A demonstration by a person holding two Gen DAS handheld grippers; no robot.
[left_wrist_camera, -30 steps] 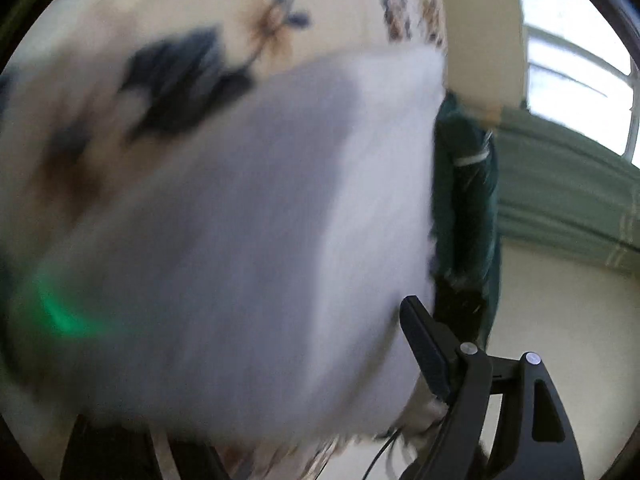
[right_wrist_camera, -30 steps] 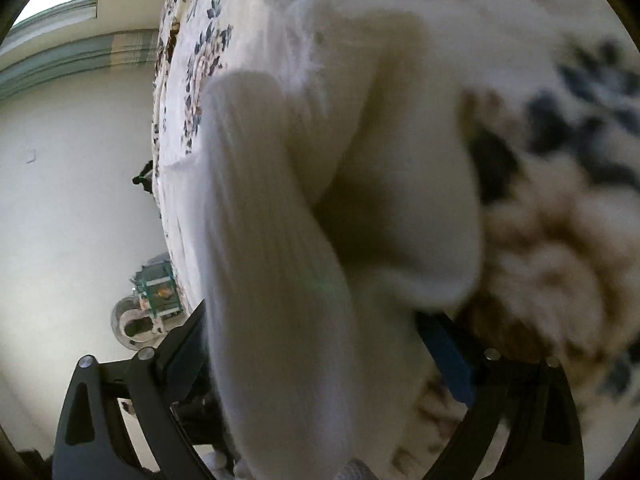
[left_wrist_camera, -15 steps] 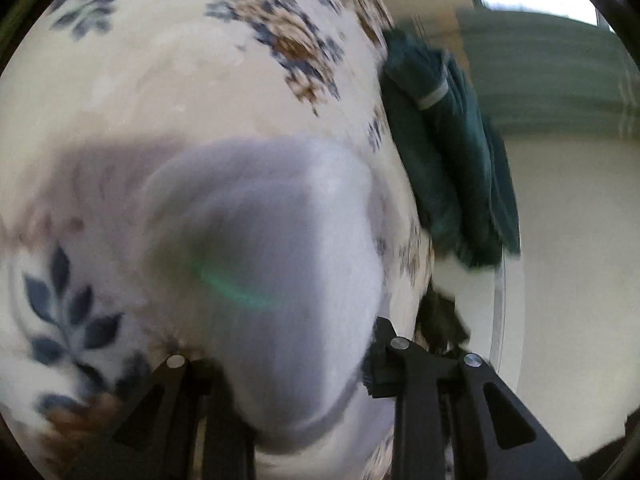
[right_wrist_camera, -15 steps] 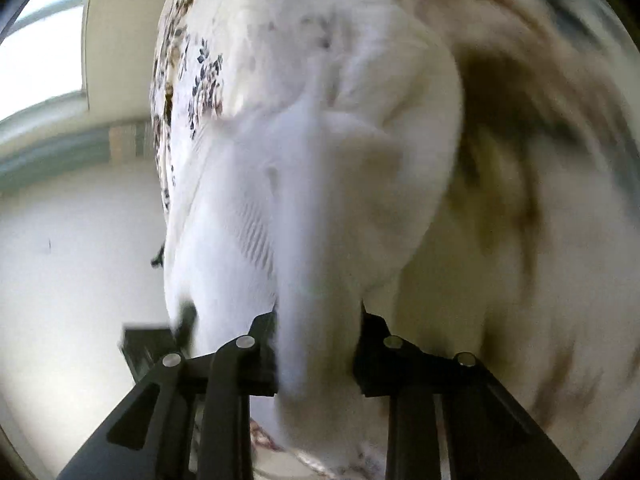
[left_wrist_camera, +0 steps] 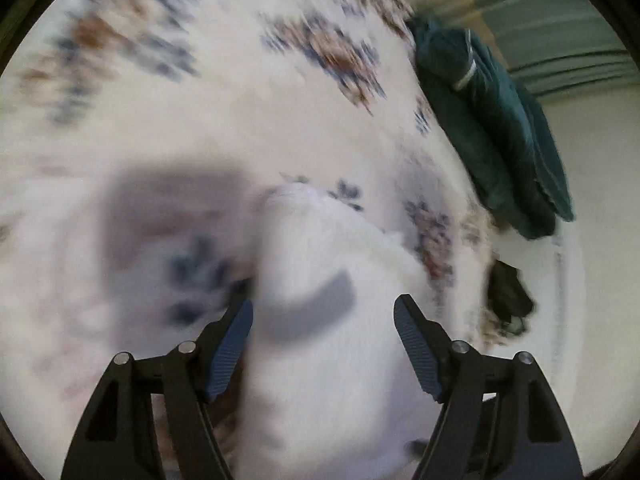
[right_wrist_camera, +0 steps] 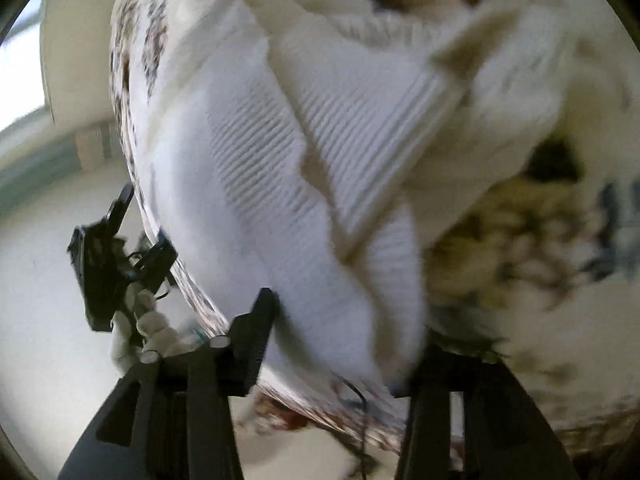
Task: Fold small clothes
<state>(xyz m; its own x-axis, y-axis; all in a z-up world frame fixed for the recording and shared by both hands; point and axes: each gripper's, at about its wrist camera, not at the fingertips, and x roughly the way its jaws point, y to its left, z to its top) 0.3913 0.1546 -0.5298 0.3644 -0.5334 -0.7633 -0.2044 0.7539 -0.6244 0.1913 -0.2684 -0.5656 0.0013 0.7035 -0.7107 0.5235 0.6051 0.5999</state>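
1. We see the left gripper (left_wrist_camera: 323, 312) pointing steeply down at the bed; its jaws have just been opening and stand wide, with the white garment (left_wrist_camera: 332, 360) between them, and the blue ribbed pads (left_wrist_camera: 230, 350) do not press on it.
2. The right gripper (right_wrist_camera: 344, 332) also points down at a slant. Its jaws have just been opening to a middle width; the garment's lower end lies between them, and we cannot tell if the right-hand finger touches it, because the cloth hides it.
3. In the right wrist view the other gripper (right_wrist_camera: 116, 248) shows beyond the bed's left edge, held by a hand in a pale glove (right_wrist_camera: 140, 320).
4. The white garment (right_wrist_camera: 320, 160) lies on the bed near that edge. Its long axis runs from the gripper up and away, slightly tilted.
5. It is a soft ribbed knit, folded in overlapping layers with straight edges.
6. The bed cover (left_wrist_camera: 240, 100) is cream, with blue and brown flowers.
7. A dark teal cloth (left_wrist_camera: 492, 128), thick and bundled, hangs at the bed's far right edge.
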